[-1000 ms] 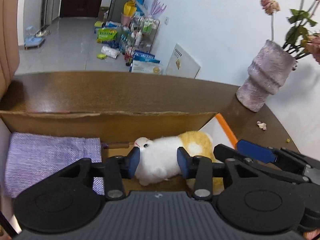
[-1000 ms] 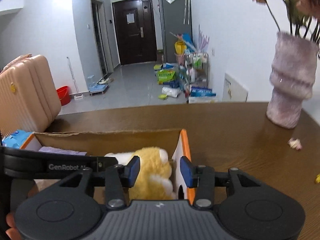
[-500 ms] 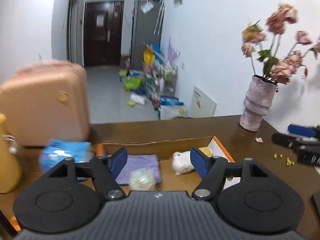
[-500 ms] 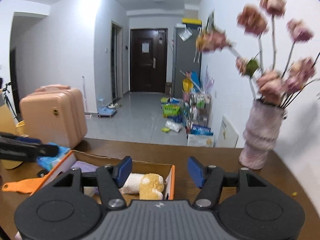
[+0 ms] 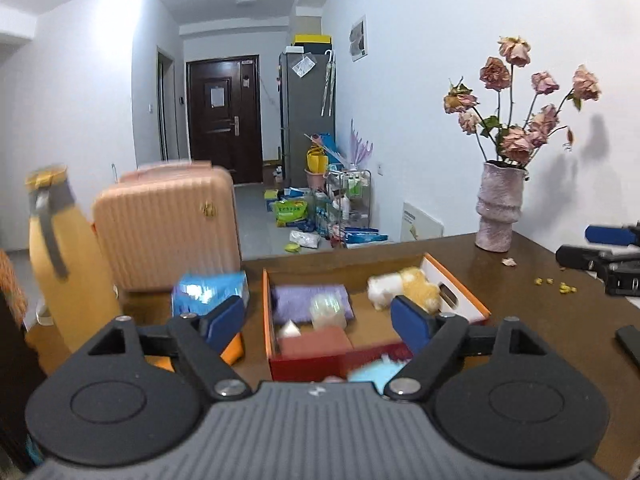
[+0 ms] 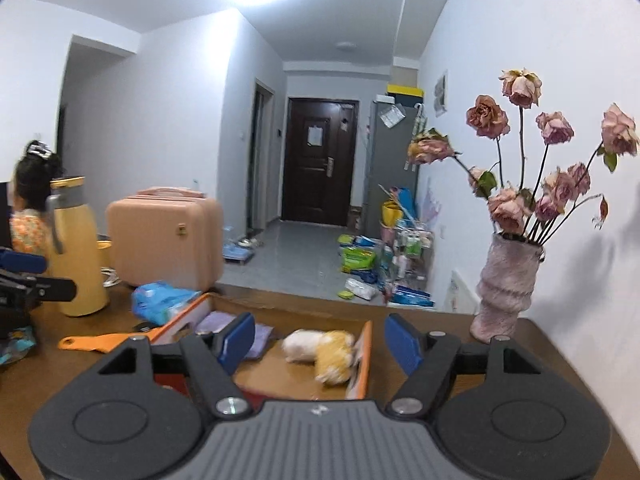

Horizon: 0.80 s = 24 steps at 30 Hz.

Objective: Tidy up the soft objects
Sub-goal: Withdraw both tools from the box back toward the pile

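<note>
A white and yellow plush toy (image 5: 402, 285) lies in the far right corner of an orange-rimmed cardboard box (image 5: 464, 286) on the brown table. It also shows in the right wrist view (image 6: 320, 354). A purple cloth (image 5: 308, 302) lies in the box's far left part, with a pale round object (image 5: 326, 312) beside it. My left gripper (image 5: 318, 326) is open and empty, raised above the box's near side. My right gripper (image 6: 320, 340) is open and empty, held above and behind the box (image 6: 362, 364).
A vase of dried roses (image 5: 500, 208) stands at the table's far right. A yellow flask (image 5: 66, 260), a blue packet (image 5: 210, 290) and a pink suitcase (image 5: 168, 224) are to the left. An orange flat piece (image 6: 104, 340) lies left of the box.
Both grippers opened wide, let go of the plush toy in the box, and pulled up and back from it. The whole box and room now show.
</note>
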{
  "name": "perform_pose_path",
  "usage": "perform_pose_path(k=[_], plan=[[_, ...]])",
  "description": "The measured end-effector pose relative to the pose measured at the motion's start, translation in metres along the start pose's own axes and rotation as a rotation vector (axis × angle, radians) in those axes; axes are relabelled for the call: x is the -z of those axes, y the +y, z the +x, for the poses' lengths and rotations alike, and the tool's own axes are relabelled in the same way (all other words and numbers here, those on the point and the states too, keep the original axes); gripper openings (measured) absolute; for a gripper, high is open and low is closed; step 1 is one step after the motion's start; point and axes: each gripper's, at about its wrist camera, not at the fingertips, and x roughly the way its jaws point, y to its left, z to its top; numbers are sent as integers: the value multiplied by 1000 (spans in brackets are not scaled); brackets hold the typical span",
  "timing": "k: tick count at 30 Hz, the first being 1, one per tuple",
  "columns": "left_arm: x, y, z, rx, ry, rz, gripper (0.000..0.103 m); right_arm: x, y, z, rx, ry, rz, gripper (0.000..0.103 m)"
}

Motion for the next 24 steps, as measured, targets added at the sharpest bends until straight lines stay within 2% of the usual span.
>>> perform_pose_path(k=[5,7,10,13,15,18,20,24], plan=[[68,2,-40,-33,-17,-9,84,60,28,-42,-16,-6,-28,71],[96,1,-61,-28,-26,-19,84,87,37,-60,-20,5,-30,75],[137,2,-95,-16,-45,-57,90,124,50,-87,-29,28,-27,78],[173,0,-116,12,-4,-78,92,159,64,-114,-47,66,-5,78],[192,-4,-126,3,27,-84,92,179,71,-130,-65,90,23,78],[211,-4,-142,19,32,-57,92,207,85,-152,-97,101,83,79],[212,-1,-144,21,35,-40,93,219,95,-160,-123,111,68,79],[209,3,-141,-12,30,-37,93,222,106,-156,-110,134,43,79]])
